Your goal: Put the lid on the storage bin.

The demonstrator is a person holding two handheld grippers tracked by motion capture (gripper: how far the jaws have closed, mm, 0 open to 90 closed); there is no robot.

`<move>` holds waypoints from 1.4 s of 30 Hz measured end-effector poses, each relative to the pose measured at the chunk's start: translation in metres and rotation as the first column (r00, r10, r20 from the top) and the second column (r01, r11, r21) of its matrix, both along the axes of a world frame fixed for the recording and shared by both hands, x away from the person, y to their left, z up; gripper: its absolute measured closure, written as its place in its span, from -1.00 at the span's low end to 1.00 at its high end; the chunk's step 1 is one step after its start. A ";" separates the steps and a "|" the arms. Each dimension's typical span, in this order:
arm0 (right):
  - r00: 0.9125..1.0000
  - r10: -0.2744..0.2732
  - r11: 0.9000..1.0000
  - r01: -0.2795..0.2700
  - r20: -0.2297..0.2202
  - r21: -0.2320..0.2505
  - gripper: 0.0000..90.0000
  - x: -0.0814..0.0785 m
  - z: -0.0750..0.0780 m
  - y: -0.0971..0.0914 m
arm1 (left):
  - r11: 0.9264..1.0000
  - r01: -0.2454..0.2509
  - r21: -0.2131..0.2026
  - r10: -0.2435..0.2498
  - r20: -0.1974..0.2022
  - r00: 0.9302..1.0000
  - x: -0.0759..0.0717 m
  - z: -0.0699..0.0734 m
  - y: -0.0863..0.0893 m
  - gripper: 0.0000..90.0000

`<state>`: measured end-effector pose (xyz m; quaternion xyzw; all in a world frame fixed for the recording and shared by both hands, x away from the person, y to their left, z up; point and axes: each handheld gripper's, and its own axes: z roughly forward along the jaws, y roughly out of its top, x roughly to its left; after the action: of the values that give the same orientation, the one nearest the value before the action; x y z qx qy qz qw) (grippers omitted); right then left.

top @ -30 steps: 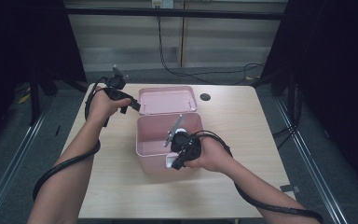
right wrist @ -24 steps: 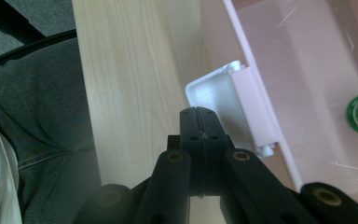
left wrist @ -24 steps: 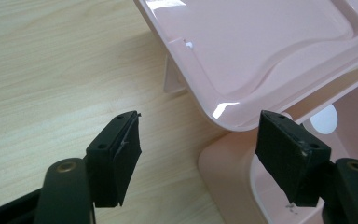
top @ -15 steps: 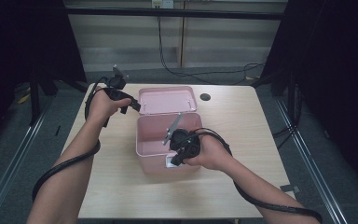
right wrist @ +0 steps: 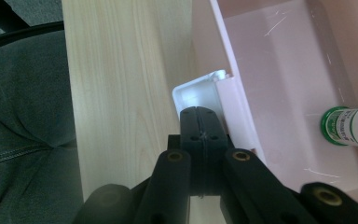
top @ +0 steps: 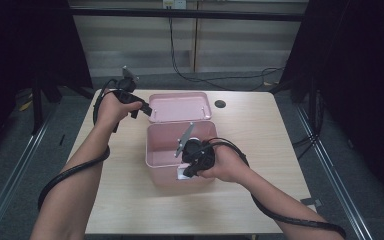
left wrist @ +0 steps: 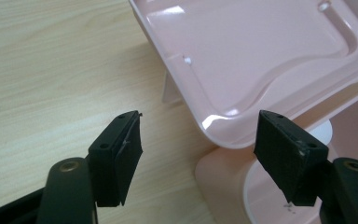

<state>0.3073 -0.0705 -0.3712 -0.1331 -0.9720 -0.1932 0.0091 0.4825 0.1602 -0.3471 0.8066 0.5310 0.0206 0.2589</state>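
A pink plastic box (top: 160, 150) stands mid-table with its hinged lid (top: 180, 106) swung open toward the back. My left gripper (top: 147, 111) is at the lid's left corner. In the left gripper view the lid (left wrist: 270, 51) has its corner between the open left gripper (left wrist: 198, 116), and neither pad touches it. My right gripper (top: 182, 172) is at the box's front wall. Seen up close, the right gripper (right wrist: 200, 112) is shut, tips against a white latch (right wrist: 196, 91) on the rim. A small white bottle with a green band (right wrist: 349, 126) lies inside the box.
The light wooden table (top: 260, 145) has bare room on both sides of the box. A dark round hole (top: 220, 104) lies at the back right. Black cables trail from both grippers off the front edge. Dark frame posts flank the table.
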 end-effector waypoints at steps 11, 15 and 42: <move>1.000 -0.011 1.000 0.011 -0.015 0.027 1.00 0.001 -0.002 -0.002 | 0.999 -0.035 0.009 0.035 -0.025 0.999 0.021 -0.009 -0.007 -0.23; 1.000 -0.009 1.000 0.010 -0.019 0.028 1.00 0.002 -0.002 -0.003 | 0.999 -0.047 0.008 0.047 -0.038 0.998 0.030 -0.016 -0.010 -0.20; 0.999 -0.014 0.999 0.016 -0.052 0.033 1.00 0.004 -0.003 -0.004 | 0.994 -0.108 0.029 0.110 -0.074 0.991 0.059 -0.037 -0.017 0.53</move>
<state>0.3114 -0.0747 -0.3742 -0.1454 -0.9671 -0.2059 0.0351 0.5412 0.1430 -0.3840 0.7799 0.5833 0.0111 0.2270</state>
